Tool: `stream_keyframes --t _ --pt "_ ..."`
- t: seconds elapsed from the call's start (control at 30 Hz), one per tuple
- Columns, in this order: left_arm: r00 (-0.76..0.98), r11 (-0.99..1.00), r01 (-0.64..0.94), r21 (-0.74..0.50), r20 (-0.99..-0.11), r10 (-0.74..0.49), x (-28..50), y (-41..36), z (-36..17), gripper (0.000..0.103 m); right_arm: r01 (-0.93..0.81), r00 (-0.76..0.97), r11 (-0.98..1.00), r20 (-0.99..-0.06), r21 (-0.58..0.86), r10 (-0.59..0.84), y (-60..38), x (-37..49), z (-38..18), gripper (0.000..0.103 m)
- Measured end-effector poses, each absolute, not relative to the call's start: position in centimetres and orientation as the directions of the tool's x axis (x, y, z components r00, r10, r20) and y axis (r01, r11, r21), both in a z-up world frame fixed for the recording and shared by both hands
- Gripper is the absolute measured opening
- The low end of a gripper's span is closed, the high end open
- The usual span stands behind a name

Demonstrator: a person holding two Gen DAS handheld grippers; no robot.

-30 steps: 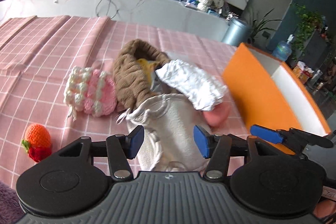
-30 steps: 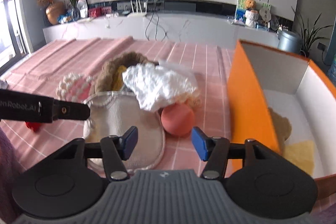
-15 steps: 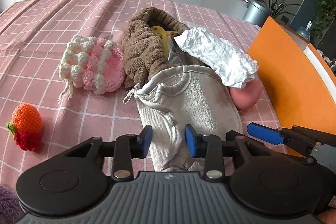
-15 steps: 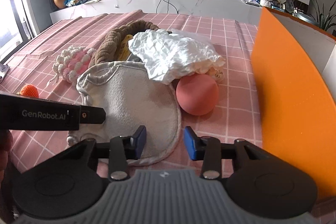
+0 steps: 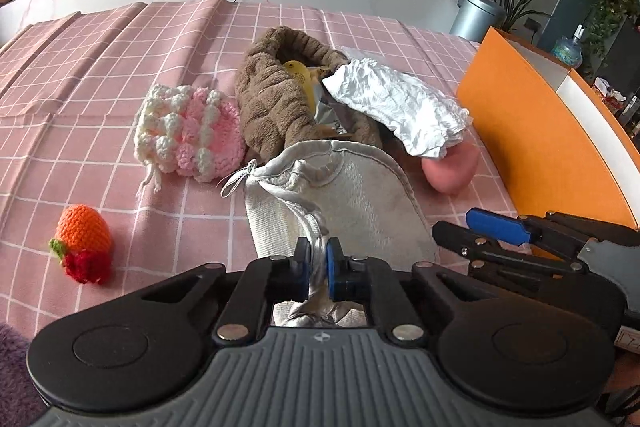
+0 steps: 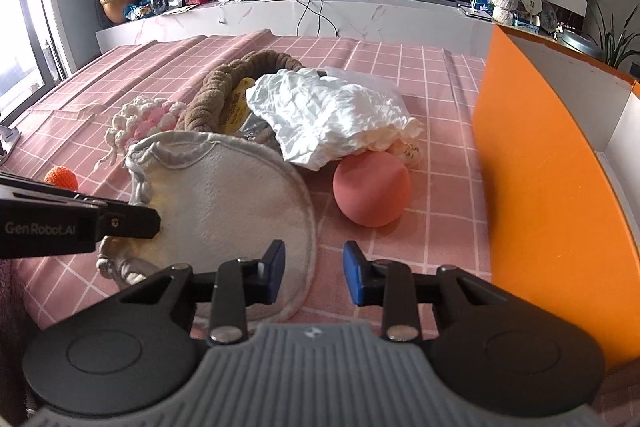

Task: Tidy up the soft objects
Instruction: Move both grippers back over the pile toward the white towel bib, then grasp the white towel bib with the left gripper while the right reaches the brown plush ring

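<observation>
A cream round cloth pouch [image 5: 352,203] lies at the near side of a pile on the pink checked tablecloth [image 5: 100,75]. My left gripper [image 5: 318,263] is shut on the pouch's near folded edge. The pouch also shows in the right wrist view [image 6: 232,195]. My right gripper [image 6: 314,269] is open and empty, just right of the pouch and short of a pink ball [image 6: 372,189]. Behind lie a brown plush ring [image 5: 276,95], a crumpled white cloth [image 5: 396,107] and a pink-and-cream crochet pouch [image 5: 188,135]. An orange crochet fruit [image 5: 82,237] lies apart at the left.
An orange box [image 6: 536,163] with a white inside stands at the right, its near wall beside my right gripper. A yellow tag [image 5: 300,75] sits inside the brown ring. A white counter [image 6: 320,15] with cables and plants runs behind the table.
My left gripper has closed from open onto the cream pouch's near edge. My right gripper has narrowed slightly, then opened again, staying near the ball.
</observation>
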State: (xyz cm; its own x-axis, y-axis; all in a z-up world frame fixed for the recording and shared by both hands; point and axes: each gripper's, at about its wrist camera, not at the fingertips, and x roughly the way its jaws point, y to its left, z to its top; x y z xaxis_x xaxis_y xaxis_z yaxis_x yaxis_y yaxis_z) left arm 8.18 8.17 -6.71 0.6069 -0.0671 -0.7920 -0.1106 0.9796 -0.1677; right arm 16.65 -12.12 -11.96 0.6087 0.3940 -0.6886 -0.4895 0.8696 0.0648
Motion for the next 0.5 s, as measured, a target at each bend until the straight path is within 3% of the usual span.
stream_keyframes --t 0.17,0.33,0.47,0.5 --pt "0.589 0.979 -0.186 -0.087 -0.807 0.04 7.2 9.2 -6.8 0.008 -0.498 0.606 0.865 -0.685 0.07 0.404 -11.9 16.5 -11.9 0.032" --pt "0.631 0.97 -0.189 -0.152 -0.776 0.001 6.8 9.7 -6.4 0.014 -0.512 0.604 0.855 -0.673 0.082 0.426 -11.6 16.2 -11.7 0.032" --pt "0.67 0.969 -0.175 -0.175 -0.742 -0.013 6.7 9.4 -6.0 0.061 -0.511 0.597 0.855 -0.68 0.086 0.425 -11.4 16.3 -12.0 0.038" --pt "0.679 0.968 -0.164 -0.189 -0.734 -0.028 6.8 9.3 -6.0 0.064 -0.51 0.595 0.856 -0.684 0.086 0.423 -11.4 16.4 -12.1 0.038"
